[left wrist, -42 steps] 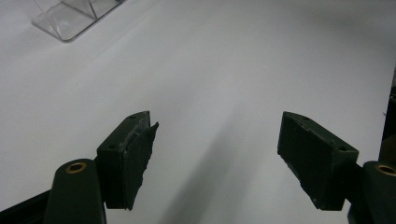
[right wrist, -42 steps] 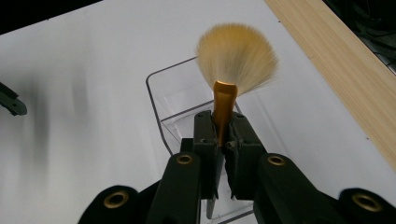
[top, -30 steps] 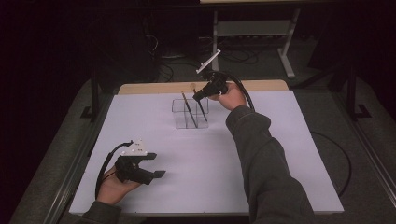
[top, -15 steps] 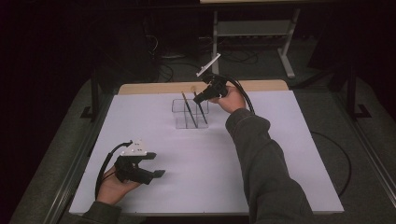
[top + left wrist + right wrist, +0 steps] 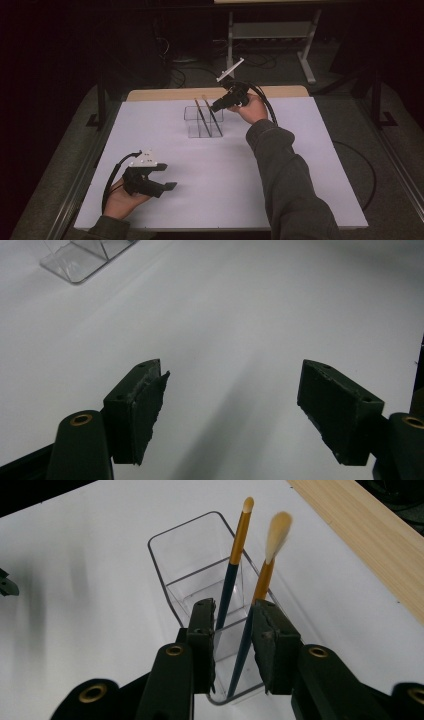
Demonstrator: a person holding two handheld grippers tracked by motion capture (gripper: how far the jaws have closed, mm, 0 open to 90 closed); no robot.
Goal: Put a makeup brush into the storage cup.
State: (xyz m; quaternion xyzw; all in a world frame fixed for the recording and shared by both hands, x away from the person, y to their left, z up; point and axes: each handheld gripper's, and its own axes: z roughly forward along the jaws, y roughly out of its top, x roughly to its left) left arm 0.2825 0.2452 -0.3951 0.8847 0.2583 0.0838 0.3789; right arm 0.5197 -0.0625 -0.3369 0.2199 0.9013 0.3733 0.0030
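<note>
A clear plastic holder (image 5: 192, 131) with compartments stands at the far middle of the white table (image 5: 300, 165). Two brushes with blue and orange handles lean in it, one (image 5: 235, 555) with a small tip, one (image 5: 264, 577) with a fluffy tip. My right gripper (image 5: 216, 106) hovers over the holder's right end. Its jaws have just been opening, and in the right gripper view the gripper (image 5: 232, 630) stands slightly open with both brush handles in the gap, no pad pressing them. My left gripper (image 5: 169, 176) rests open near the front left, nothing between its pads (image 5: 142, 410).
A wooden strip (image 5: 165, 93) runs along the table's far edge, also in the right gripper view (image 5: 360, 535). A corner of the holder (image 5: 80, 260) lies far off from the left gripper. Dark floor, cables and a metal stand lie beyond the table.
The right gripper's jaws have parted a little at the holder, and the fluffy brush's tip looks blurred. The left hand has stayed put.
</note>
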